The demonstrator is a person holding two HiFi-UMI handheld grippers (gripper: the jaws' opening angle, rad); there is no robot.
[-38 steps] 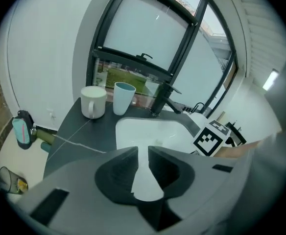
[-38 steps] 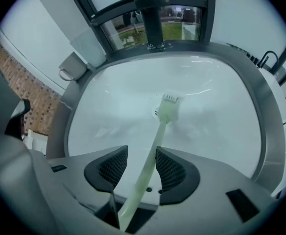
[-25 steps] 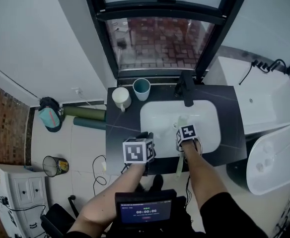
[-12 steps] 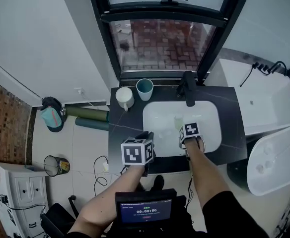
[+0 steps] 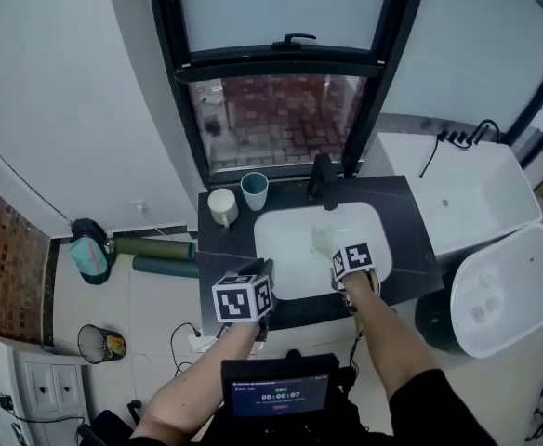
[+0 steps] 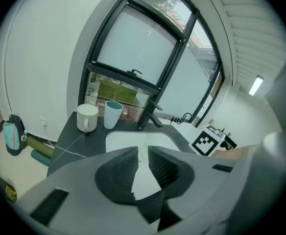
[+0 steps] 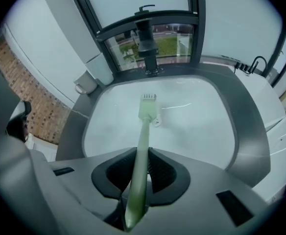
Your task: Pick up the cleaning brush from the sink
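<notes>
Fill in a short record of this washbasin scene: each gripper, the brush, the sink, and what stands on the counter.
sink: white, set in a dark counter, black faucet at the back
right gripper: shut on the cleaning brush's handle
cleaning brush: pale green, head pointing out over the sink toward the faucet
left gripper: jaws slightly apart, nothing between them
counter items: white mug and teal cup, side by side left of the faucet
</notes>
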